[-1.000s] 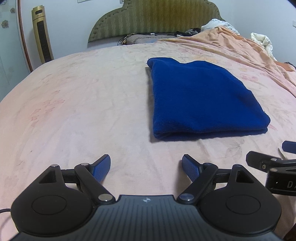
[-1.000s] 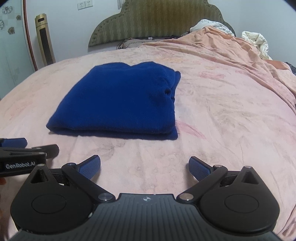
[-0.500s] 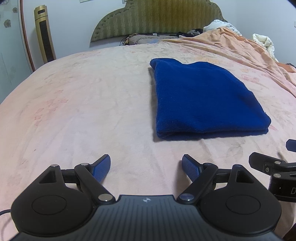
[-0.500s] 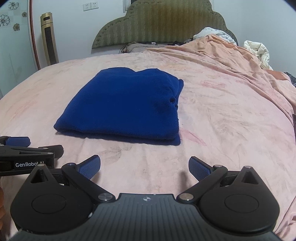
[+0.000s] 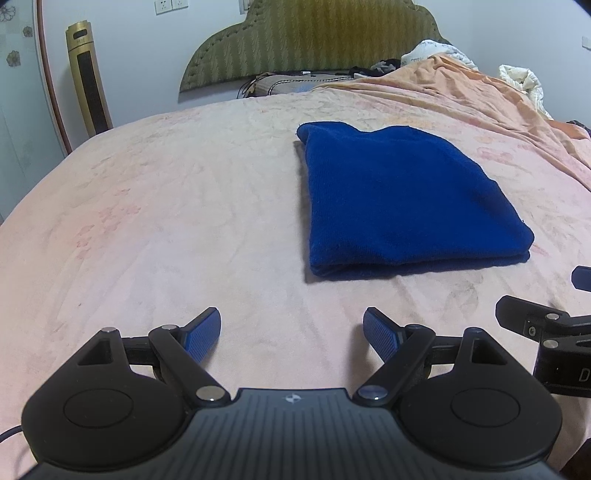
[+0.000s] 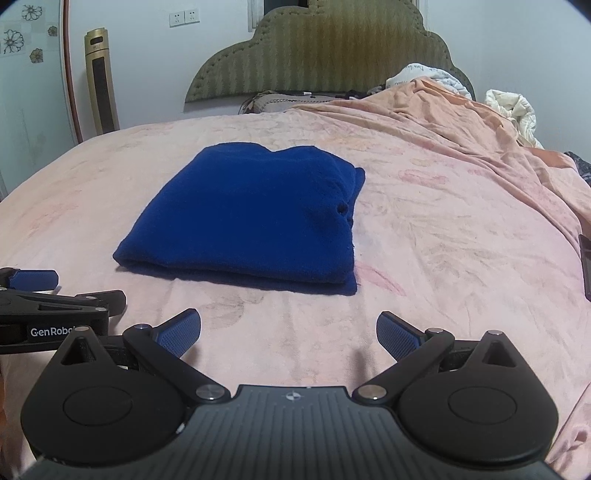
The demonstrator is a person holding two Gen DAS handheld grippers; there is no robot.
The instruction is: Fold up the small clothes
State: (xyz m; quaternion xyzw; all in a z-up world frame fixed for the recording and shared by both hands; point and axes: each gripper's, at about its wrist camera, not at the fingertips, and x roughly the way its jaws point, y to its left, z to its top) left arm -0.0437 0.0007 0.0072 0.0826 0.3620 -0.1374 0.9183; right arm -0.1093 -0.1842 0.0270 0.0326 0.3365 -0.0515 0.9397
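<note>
Folded blue garment (image 5: 402, 199) on the bed (image 5: 166, 206), ahead of my left gripper (image 5: 291, 334) at one o'clock and my right gripper (image 6: 289, 334) at eleven; both jaws wide, empty, equally near; long axis runs away from me.

I count one folded blue garment (image 5: 402, 199) on one bed (image 5: 166, 206). I see two grippers, left (image 5: 291, 334) and right (image 6: 289, 334), each with two fingers. One headboard (image 6: 325, 55), one tower fan (image 6: 101, 81), two wall sockets (image 6: 184, 17).
</note>
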